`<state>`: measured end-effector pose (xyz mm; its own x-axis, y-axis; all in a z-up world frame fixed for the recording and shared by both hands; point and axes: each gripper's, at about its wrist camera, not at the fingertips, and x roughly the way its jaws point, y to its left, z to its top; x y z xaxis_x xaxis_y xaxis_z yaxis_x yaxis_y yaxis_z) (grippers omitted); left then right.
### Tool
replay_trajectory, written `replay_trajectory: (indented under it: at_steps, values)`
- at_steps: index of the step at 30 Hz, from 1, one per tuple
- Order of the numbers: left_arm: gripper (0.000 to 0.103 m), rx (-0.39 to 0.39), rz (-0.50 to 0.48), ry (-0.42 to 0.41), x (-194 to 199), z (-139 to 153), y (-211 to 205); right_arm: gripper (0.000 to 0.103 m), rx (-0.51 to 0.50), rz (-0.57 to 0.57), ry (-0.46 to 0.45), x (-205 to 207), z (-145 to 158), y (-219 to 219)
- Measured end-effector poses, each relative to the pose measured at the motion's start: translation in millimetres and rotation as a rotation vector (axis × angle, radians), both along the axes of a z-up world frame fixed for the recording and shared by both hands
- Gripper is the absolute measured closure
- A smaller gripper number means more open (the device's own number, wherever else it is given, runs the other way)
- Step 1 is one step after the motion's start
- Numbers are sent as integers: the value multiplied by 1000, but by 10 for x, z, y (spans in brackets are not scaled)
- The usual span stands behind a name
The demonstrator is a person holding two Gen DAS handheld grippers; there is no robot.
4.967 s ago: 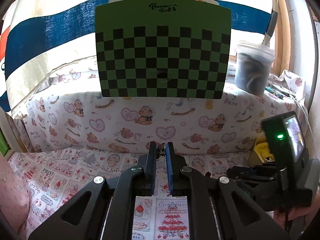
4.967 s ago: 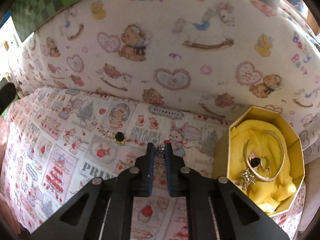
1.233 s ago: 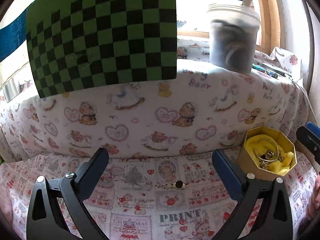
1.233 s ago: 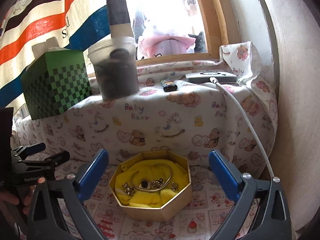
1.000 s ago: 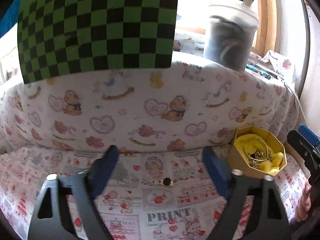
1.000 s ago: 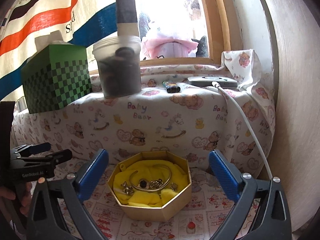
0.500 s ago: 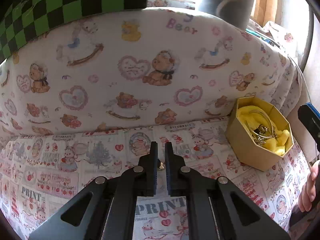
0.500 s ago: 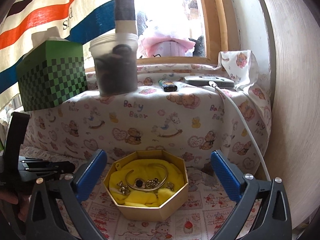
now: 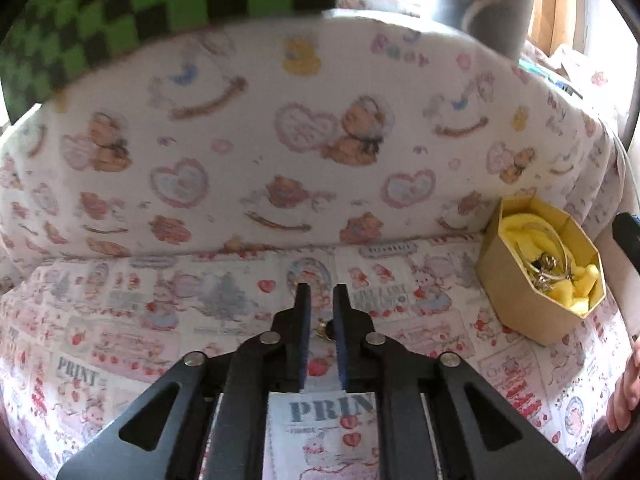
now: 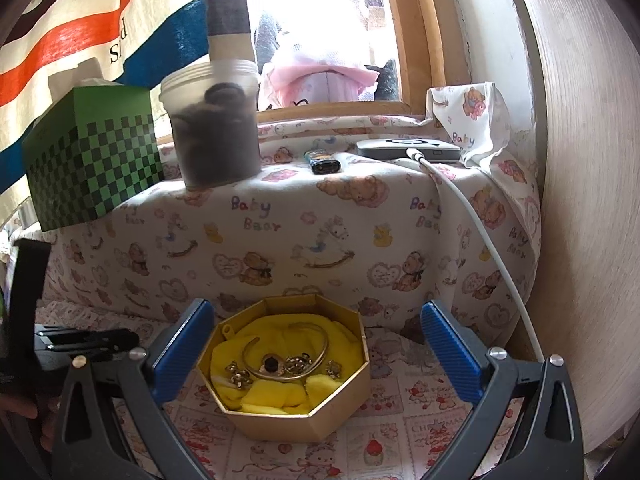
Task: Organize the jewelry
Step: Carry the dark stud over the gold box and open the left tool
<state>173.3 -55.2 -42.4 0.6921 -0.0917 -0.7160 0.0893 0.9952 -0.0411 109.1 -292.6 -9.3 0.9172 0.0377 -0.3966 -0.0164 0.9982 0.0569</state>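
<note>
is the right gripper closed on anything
No, the right gripper stands wide open, its blue fingers spread either side of the octagonal box without touching it.

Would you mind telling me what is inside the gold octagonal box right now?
The gold octagonal box holds crumpled yellow cloth, a silver bangle, a black-stone ring and several small metallic pieces. Anything beneath the cloth is hidden.

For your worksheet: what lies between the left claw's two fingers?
A small dark-stoned gold ring sits between the left claw fingers, seen in the left wrist view.
</note>
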Motion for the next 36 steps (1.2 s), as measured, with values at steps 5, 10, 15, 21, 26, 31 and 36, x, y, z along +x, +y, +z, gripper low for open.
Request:
replay_trajectory:
  at_steps: [5,10,15,21,26,31,36]
  values:
    - [92,30,-14,65,-48,-107,-89,0,-13,5,-4,-12,0,31]
    - [95,71,-15,64,-68,-123,-172,0,2,3,5,0,-7,4]
    - [96,28,-3,48,-47,-105,-97,0,21,-8,19,30,-14,-39]
    - [96,89,7,-39,-250,28,-112,0,23,-11,11,21,-3,-36]
    - [96,111,-33,-184,-580,294,-259,0,30,12,-18,-42,22,-27]
    - [96,85,-70,-296,-870,635,-379,0,86,39,-49,-125,151,-98]
    - [96,-16,-115,-284,-770,913,-525,0,185,32,-67,-191,287,-270]
